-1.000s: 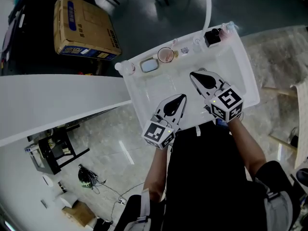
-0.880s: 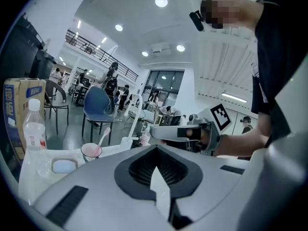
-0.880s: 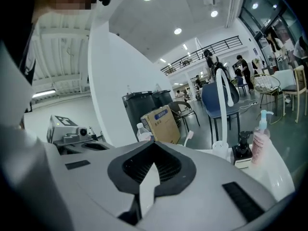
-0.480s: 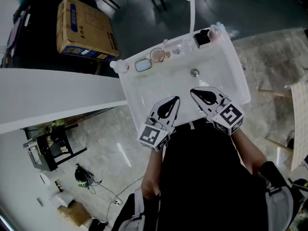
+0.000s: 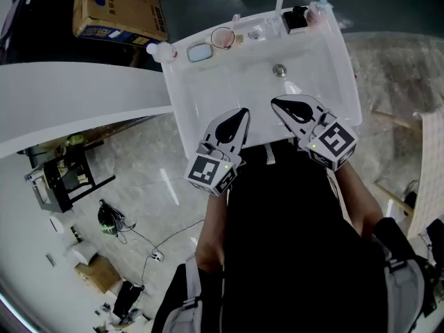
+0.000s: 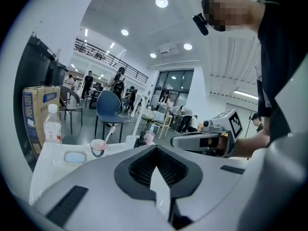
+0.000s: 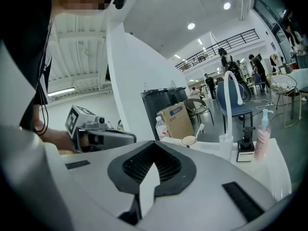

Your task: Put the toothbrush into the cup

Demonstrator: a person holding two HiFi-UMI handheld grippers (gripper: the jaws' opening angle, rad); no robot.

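While both grippers hover over the lower edge of the sink (image 5: 208,96), each keeps its jaws pressed together on nothing. In the head view, the left gripper (image 5: 241,114) sits mid-frame and the right gripper (image 5: 277,103) just right of it, apart. The toothbrush (image 6: 109,133) stands tilted in the cup (image 6: 97,147), on the sink's rim at the upper centre of the head view, beside a blue dish (image 5: 199,52) and a bottle (image 5: 158,49).

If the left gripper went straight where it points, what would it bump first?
Likely the black pump dispenser on the white sink's back ledge; the left gripper aims there, though depth is unclear.
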